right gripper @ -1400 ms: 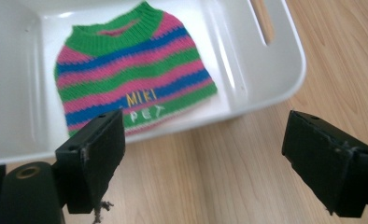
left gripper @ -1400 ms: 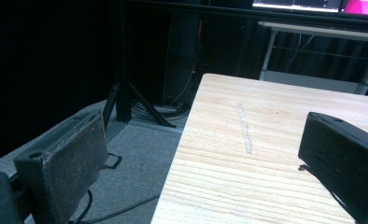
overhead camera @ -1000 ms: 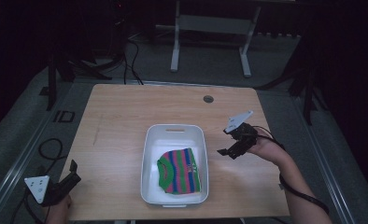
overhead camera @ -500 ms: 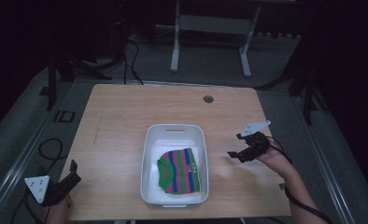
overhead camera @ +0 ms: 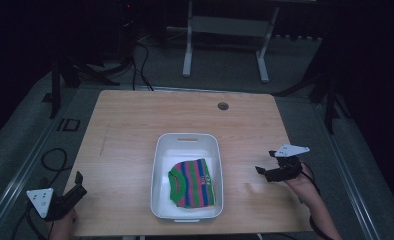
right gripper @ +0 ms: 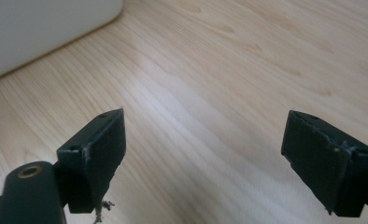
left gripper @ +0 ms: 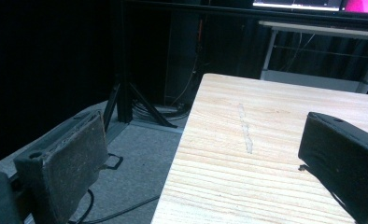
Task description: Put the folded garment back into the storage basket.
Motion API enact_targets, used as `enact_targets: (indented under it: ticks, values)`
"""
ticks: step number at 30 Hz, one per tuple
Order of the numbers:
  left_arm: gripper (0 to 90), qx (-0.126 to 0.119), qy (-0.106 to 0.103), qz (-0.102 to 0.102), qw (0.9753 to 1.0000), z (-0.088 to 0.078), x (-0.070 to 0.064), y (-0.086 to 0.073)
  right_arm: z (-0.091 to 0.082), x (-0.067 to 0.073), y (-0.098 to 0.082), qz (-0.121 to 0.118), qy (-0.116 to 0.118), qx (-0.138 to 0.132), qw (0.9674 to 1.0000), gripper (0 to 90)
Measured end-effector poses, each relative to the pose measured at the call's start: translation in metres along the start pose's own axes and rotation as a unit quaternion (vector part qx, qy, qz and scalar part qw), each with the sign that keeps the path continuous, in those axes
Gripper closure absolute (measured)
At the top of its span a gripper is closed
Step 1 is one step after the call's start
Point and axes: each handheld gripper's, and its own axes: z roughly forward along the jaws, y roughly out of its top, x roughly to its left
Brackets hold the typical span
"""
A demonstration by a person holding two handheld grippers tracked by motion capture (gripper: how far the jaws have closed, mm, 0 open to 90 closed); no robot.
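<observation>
Item: white bin [overhead camera: 187, 150], set near the middle of the wooden table [overhead camera: 135, 120], handle slot at its far wall. Contents: one striped cloth [overhead camera: 192, 182], green, blue and pink, folded, lying flat on the bin floor toward the near end; no part is seen draped over the rim. Right gripper [overhead camera: 272, 170]: held low over the bare table to the right of the bin, well apart from its wall; jaws are spread wide and nothing is held between them, as the right gripper view confirms, with a corner of the bin wall [right gripper: 42, 28] seen beyond the jaw tips. Left gripper [overhead camera: 75, 192]: held at the table's near edge, far left of the bin; jaws wide apart and empty, pointing along the table edge toward the floor beyond. Risks, as judged: should the cloth be taken out, a jaw could be caught on the bin rim and the light bin be dragged or tipped, since nothing is steadying it; a pinch on the top fold alone could let the cloth unfold and trail over the wall. The left gripper is placed too far from the bin to brace it without a long reach. Dim lighting is noted, by which the cloth's edges may be misjudged.
</observation>
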Motion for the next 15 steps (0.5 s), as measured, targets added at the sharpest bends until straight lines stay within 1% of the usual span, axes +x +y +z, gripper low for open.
enact_targets:
  ticks: [3,5,8,10,12,13,15]
  values:
    - [1.9,-0.001,0.000,-0.001,1.0000,0.000,0.000,0.000,-0.003,0.001,-0.015,0.014,-0.013,-0.004,0.9998,13.8]
    - [1.8,-0.001,0.001,-0.003,1.0000,0.000,0.000,0.000,-0.006,0.001,-0.023,0.019,-0.023,-0.005,0.9996,13.8]
    - [1.9,-0.002,0.002,-0.001,1.0000,-0.001,0.000,0.000,-0.011,0.001,-0.033,0.036,-0.050,-0.019,0.9979,13.7]
    - [1.9,-0.001,0.002,-0.001,1.0000,-0.001,0.000,0.000,-0.016,0.000,-0.038,0.052,-0.078,-0.031,0.9951,13.7]
    - [1.9,-0.002,0.002,-0.002,1.0000,-0.001,0.000,0.000,-0.022,-0.002,-0.043,0.077,-0.088,-0.049,0.9919,13.8]
    - [1.9,-0.002,0.002,-0.002,1.0000,-0.001,0.000,0.000,-0.024,-0.002,-0.046,0.083,-0.102,-0.053,0.9898,13.8]
    - [1.9,-0.002,0.002,-0.002,1.0000,-0.001,0.000,0.000,-0.026,-0.002,-0.050,0.086,-0.112,-0.049,0.9888,13.8]
